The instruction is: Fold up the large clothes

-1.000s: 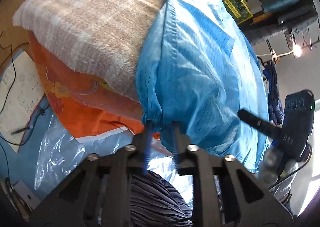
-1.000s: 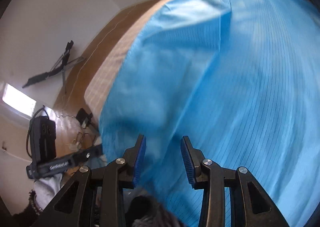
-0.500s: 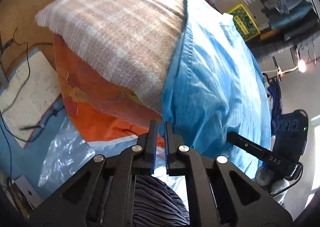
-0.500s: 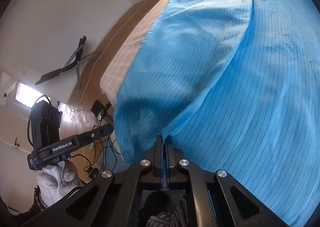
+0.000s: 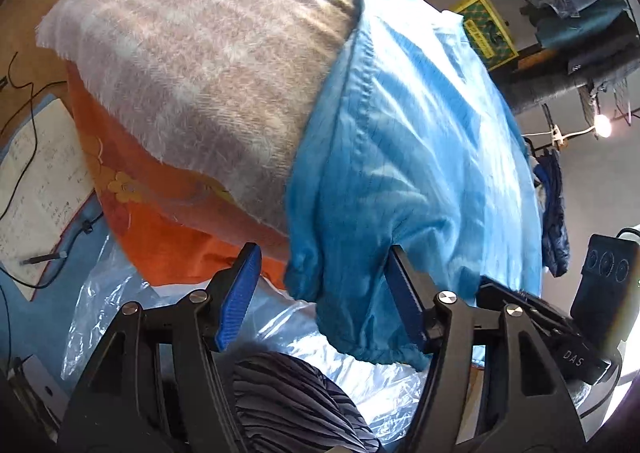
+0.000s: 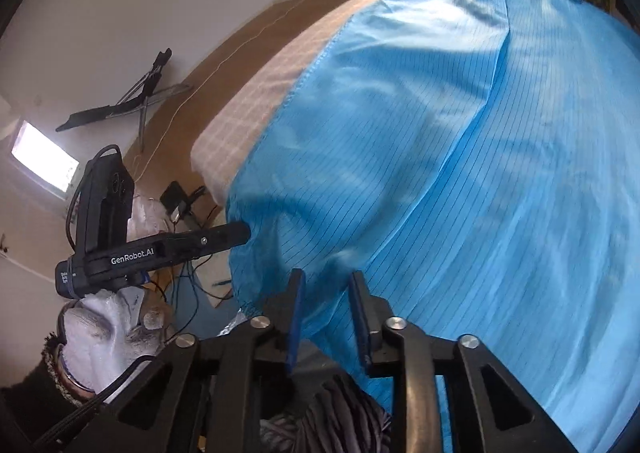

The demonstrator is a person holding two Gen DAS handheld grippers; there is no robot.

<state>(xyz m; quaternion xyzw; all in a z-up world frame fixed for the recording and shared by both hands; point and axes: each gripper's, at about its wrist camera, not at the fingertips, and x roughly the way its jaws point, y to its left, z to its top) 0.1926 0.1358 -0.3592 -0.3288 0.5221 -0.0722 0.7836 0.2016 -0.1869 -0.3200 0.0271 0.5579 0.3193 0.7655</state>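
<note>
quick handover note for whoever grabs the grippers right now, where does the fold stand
Left gripper: jaws have just opened wide; the elastic cuff of the blue garment hangs loose between them, not pinched.
Right gripper: jaws have just parted a little, blue cloth between the pads, no clear grip.
Garment lies spread over the checked blanket, near edge drooping off.
Done: nothing visibly folded.
Left: regrasp the near edge and make the folds.

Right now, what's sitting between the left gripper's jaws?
The gathered cuff of the blue garment hangs there, seen in the left wrist view. The left gripper has just been opening its jaws, and its pads do not press the cloth.
</note>
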